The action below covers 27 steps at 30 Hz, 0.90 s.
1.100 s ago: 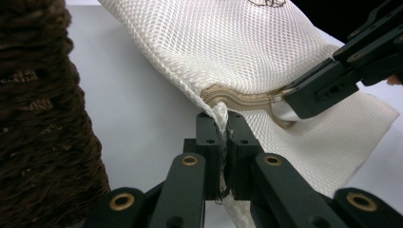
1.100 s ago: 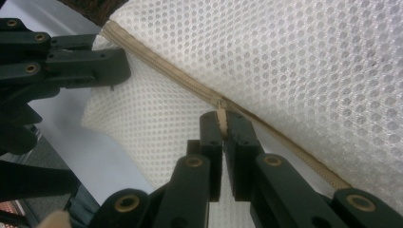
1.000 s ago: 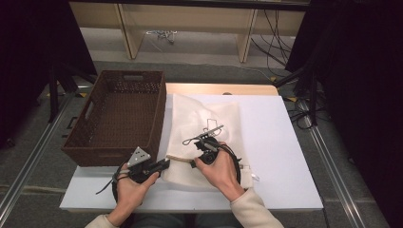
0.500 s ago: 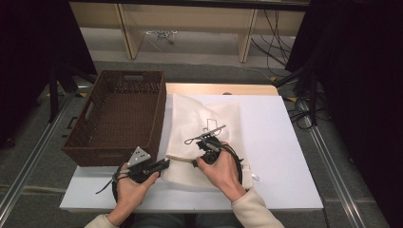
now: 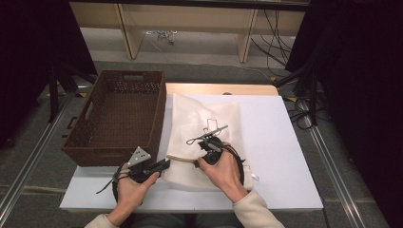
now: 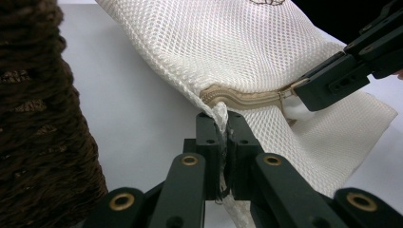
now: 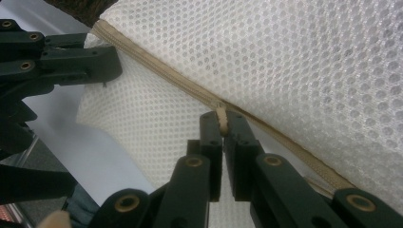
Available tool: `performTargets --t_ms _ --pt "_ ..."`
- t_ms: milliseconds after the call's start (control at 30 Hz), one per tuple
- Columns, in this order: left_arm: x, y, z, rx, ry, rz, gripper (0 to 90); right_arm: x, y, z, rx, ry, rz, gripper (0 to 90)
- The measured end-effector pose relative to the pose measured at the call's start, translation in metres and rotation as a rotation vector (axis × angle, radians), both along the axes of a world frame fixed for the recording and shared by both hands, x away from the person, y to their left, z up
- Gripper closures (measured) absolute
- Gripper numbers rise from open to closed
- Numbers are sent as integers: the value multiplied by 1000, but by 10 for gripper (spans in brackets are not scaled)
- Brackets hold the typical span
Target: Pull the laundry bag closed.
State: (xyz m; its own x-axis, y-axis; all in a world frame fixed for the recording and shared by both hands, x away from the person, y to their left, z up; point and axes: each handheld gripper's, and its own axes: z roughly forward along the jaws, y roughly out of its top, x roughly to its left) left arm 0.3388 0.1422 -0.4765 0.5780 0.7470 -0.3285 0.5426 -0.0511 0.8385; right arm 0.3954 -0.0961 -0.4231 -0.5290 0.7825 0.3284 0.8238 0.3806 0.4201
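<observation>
A white mesh laundry bag (image 5: pixel 204 114) lies flat on the white table (image 5: pixel 275 142), with a tan zipper (image 6: pixel 247 99) along its near edge. My left gripper (image 5: pixel 166 164) is shut on the bag's edge at the zipper's left end, and mesh is pinched between its jaws (image 6: pixel 221 118). My right gripper (image 5: pixel 196 164) is a short way along the same zipper (image 7: pixel 157 71). It is shut on the tan zipper pull (image 7: pixel 221 116). The two grippers face each other across a short stretch of zipper. The right gripper's jaws (image 6: pixel 328 80) show in the left gripper view and the left gripper (image 7: pixel 95 61) in the right gripper view.
A dark brown wicker basket (image 5: pixel 157 118) stands empty on the table's left part, its wall (image 6: pixel 38 118) close beside the left gripper. Bare table lies right of the bag. Beyond the far edge there is a wooden frame (image 5: pixel 247 33) and loose cables (image 5: pixel 280 52).
</observation>
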Motion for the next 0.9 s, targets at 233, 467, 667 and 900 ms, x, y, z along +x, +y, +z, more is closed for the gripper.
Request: performTargets --t_ms 233,467,667,900 --pt "0 0 0 -2 0 5 856 1 -4 1 -12 5 -25 877" --pt "0 -1 0 0 -2 -2 856 1 -6 2 -19 8 -29 877" --pt "0 0 0 14 -9 13 856 1 -10 2 -13 -4 -13 877" --pt "1 0 0 19 -12 15 856 1 -12 1 -31 8 -32 877"
